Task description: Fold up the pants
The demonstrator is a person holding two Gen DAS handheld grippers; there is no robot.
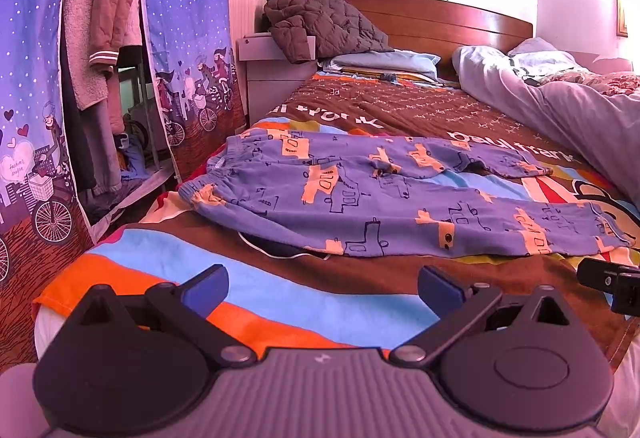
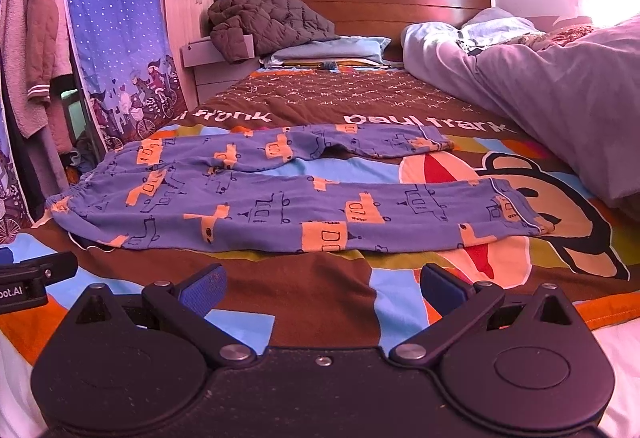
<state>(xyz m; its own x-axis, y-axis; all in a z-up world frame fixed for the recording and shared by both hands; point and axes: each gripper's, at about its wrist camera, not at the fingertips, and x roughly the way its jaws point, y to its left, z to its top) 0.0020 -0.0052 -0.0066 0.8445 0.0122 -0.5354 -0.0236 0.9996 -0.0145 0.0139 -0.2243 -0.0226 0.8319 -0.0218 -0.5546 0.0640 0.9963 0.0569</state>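
Note:
Blue pants with orange vehicle prints lie flat across the bed, waistband at the left, both legs stretched to the right and spread apart. In the right wrist view the same pants fill the middle of the bed. My left gripper is open, hovering over the sheet a short way in front of the pants' near edge, nothing between its blue pads. My right gripper is also open, in front of the near leg. The right gripper's tip shows at the far right of the left wrist view.
The colourful cartoon bedsheet covers the bed. A lilac duvet is bunched along the right side. Pillows and a dark quilted jacket lie by the wooden headboard. A fabric wardrobe with hanging clothes stands left.

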